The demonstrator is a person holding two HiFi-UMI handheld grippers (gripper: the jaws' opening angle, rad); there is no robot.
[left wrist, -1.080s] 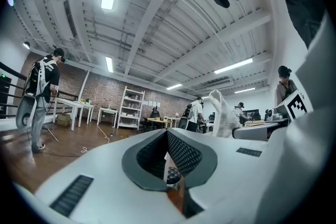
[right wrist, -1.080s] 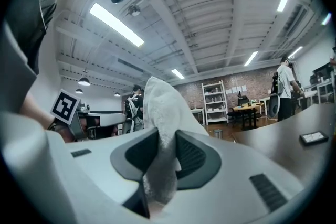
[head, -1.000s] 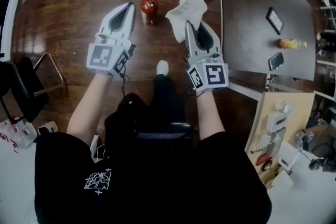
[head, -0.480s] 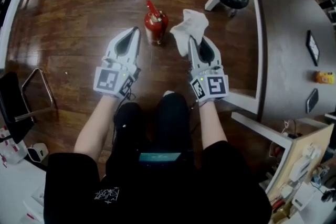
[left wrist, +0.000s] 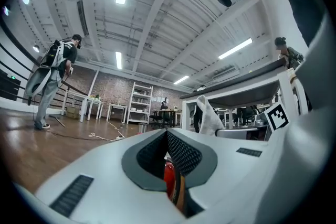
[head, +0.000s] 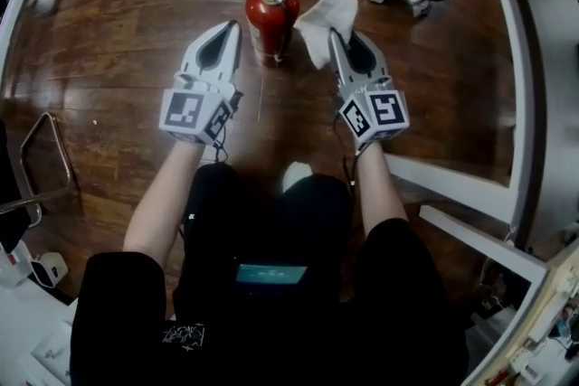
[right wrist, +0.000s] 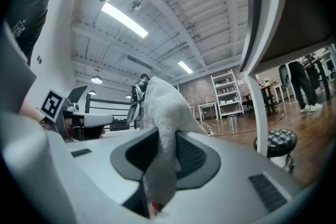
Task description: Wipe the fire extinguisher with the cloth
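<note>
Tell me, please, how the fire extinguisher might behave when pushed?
The fire extinguisher stands upright and unheld on the wood floor, tall and narrow, so a high push may tip it. Its metal-looking body probably feels heavy, rigid and slick.

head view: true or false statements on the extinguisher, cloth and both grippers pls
1. The extinguisher stands upright on the floor. True.
2. The right gripper is shut on the cloth. True.
3. The cloth is red. False: it is white; the extinguisher is red.
4. The left gripper grips the extinguisher. False: its jaws are together on nothing, beside the extinguisher.
</note>
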